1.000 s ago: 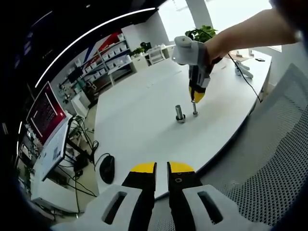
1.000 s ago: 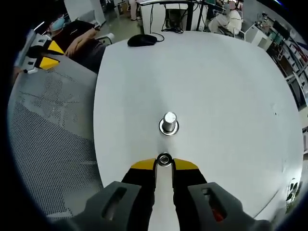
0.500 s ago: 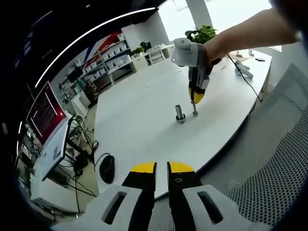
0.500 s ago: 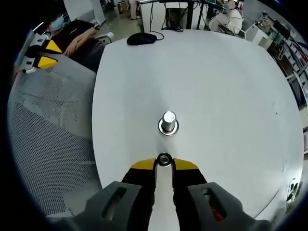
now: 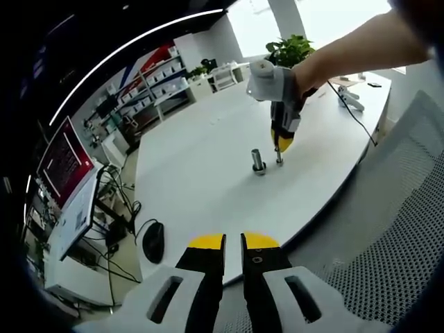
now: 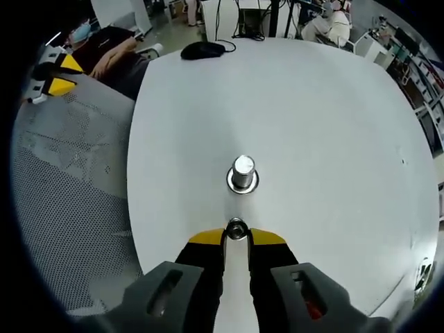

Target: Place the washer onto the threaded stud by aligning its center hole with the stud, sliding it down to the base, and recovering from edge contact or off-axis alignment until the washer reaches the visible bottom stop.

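Lifted a little since a second ago, the washer (image 6: 236, 228) rides pinched edge-on between the yellow tips of the right gripper (image 6: 236, 238), jaws closed on it, just near of the threaded stud (image 6: 243, 173) (hole not yet over it). Standing upright on its flange, the stud sits mid white table (image 6: 333, 125). Over the mesh chair (image 5: 395, 236), the left gripper (image 5: 233, 243) hangs nearly closed and empty, likely spare.

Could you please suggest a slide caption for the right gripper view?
Right gripper holds the washer at its jaw tips, just short of the upright threaded stud on the white table.
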The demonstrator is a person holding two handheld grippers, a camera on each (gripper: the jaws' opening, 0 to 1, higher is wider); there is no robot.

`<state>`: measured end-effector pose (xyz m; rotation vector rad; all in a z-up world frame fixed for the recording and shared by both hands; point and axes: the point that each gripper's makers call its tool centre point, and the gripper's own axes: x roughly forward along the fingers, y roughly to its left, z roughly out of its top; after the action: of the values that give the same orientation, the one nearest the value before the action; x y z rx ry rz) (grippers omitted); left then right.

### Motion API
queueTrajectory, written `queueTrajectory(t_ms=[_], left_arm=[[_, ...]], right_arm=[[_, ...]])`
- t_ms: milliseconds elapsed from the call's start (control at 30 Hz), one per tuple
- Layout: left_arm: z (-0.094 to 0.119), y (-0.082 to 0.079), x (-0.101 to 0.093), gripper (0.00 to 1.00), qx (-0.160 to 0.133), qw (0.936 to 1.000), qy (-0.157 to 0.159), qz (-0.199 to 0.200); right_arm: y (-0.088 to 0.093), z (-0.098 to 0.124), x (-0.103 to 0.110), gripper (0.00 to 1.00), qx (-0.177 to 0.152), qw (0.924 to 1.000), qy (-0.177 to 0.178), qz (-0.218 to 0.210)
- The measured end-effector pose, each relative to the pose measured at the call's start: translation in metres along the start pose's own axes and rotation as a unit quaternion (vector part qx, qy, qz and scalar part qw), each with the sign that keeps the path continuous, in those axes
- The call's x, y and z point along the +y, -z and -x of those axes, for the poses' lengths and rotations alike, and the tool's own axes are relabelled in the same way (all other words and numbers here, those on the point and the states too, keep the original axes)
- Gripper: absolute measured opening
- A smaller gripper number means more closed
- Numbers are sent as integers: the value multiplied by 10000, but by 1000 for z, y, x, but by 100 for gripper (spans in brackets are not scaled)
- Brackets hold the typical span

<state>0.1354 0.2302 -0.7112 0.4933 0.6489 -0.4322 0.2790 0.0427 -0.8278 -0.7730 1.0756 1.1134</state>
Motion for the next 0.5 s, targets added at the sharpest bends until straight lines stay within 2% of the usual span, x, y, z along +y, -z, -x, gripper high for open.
queueTrajectory(t_ms=[500], left_arm=[[-1, 0, 1, 6, 1, 10000, -36, -13]], right_arm=[[4, -20, -5, 14, 111, 9999, -18, 77]])
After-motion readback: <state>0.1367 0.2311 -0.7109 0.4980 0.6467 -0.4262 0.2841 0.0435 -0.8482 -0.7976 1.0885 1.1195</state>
